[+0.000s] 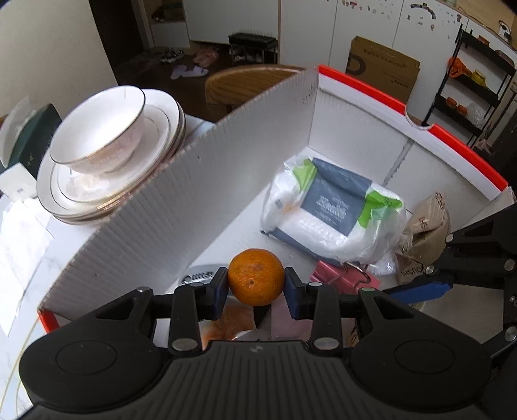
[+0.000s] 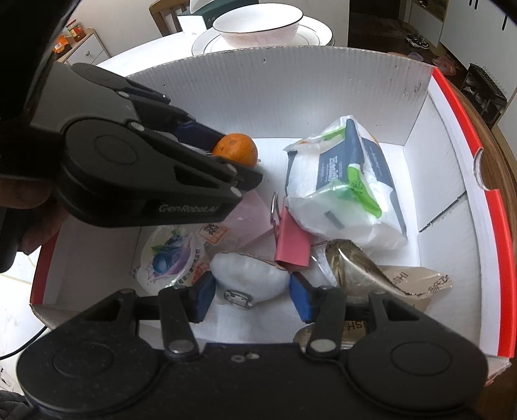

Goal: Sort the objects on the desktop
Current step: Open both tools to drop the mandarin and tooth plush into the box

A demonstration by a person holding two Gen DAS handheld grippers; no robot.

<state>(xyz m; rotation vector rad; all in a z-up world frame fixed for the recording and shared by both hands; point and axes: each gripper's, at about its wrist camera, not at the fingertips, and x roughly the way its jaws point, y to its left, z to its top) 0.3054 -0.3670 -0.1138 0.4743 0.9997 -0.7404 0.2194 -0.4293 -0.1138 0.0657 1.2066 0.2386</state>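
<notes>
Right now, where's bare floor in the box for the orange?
Bare floor lies between the back wall and tissue pack, just past the orange; also the right side. The front centre is crowded around the red clip.

White cabinets (image 1: 362, 29) line the far wall. Before them on the dark floor (image 1: 152, 69) lie shoes (image 1: 173, 53); a cardboard box (image 1: 383, 66) leans against them, beside a black shelf rack (image 1: 475, 84). A wooden chair (image 1: 248, 82) stands nearer.

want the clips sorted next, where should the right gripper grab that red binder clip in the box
Grip the red folded-metal binder clip across its flat body, coming from above with the open right gripper. It leans tilted against the white plastic tissue pack, so both flat faces look reachable; its thin wire handles would probably slip.
</notes>
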